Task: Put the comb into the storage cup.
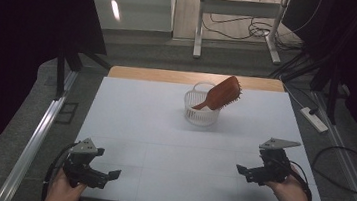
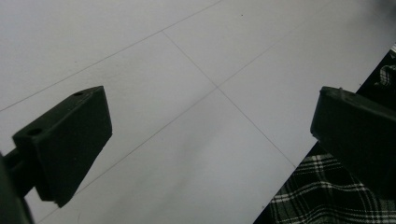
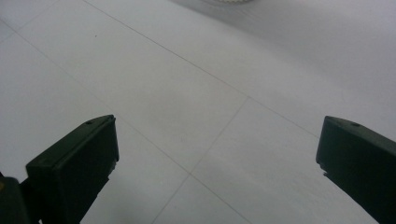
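Both grippers' jaws wide apart, holding nothing, above bare table. Left gripper (image 1: 108, 175) at near left corner; right gripper (image 1: 245, 172) near the near right corner. One white basket (image 1: 201, 108) toward the far edge, mid-table, well apart from both. One brown hairbrush (image 1: 222, 93) stands tilted in it, head up. No legible writing.

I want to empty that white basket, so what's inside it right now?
A brown wooden hairbrush stands tilted in the white basket, its head sticking out over the rim. The basket's bottom is hidden by its wall.
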A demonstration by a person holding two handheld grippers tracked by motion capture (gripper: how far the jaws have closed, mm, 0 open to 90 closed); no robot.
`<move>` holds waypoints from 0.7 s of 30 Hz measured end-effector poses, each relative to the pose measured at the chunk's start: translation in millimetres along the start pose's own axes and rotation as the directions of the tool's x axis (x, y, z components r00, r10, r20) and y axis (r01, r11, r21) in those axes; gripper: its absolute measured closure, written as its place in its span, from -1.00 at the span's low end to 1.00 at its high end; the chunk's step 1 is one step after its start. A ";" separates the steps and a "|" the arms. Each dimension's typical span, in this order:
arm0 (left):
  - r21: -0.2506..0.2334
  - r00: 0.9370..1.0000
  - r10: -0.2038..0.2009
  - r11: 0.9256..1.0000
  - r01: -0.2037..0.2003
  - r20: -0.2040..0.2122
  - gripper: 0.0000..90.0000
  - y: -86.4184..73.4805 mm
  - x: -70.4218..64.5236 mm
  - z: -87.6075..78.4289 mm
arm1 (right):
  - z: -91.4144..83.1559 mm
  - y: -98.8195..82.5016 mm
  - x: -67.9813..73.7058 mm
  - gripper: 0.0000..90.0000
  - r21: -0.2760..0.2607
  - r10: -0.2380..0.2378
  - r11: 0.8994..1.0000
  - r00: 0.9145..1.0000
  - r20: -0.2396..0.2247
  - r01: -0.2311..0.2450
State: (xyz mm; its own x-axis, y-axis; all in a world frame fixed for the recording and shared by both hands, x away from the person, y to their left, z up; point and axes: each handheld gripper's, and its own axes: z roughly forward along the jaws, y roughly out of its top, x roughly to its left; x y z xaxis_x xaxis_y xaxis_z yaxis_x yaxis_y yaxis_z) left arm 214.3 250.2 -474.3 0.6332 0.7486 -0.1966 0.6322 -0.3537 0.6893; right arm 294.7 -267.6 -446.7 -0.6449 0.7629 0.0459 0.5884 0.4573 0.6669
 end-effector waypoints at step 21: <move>-0.004 1.000 -0.002 1.000 0.002 0.000 -1.00 0.0 -0.5 0.4 | -21.9 -27.5 -2.6 -1.00 0.000 0.031 1.000 0.998 0.056 -0.031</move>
State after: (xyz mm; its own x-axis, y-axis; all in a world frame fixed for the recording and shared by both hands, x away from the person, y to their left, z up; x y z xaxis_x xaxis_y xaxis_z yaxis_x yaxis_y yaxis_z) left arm 214.1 249.5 -474.4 0.6320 0.7492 -0.1981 0.6317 -0.3500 0.6917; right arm 269.5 -292.2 -448.9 -0.5982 0.8010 0.0249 0.6080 0.4334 0.6652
